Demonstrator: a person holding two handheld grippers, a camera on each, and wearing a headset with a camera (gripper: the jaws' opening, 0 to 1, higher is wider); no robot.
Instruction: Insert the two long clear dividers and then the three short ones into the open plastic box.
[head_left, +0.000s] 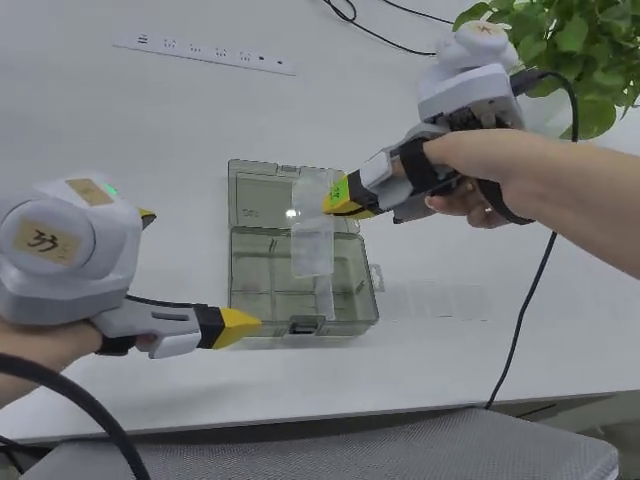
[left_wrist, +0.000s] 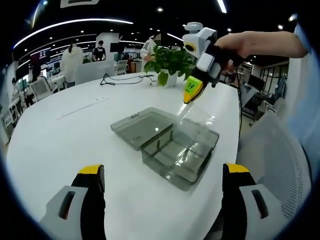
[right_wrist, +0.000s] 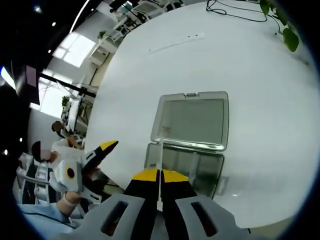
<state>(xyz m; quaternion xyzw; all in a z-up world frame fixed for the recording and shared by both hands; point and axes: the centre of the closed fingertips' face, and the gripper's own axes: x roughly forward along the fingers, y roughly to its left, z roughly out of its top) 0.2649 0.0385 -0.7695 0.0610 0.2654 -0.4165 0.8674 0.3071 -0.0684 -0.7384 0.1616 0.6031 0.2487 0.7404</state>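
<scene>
The open smoky plastic box lies mid-table, its lid folded flat behind it. My right gripper hovers over the box, shut on a clear divider that hangs down into the base. From the right gripper view the divider shows edge-on between the shut tips, above the box. My left gripper waits at the front left of the box, open and holding nothing. In the left gripper view its tips stand wide apart before the box, with the right gripper above it. More clear dividers lie flat right of the box.
A white power strip lies at the back of the table, with black cables and a leafy plant at the back right. A grey chair seat sits below the table's front edge. People stand far off in the room.
</scene>
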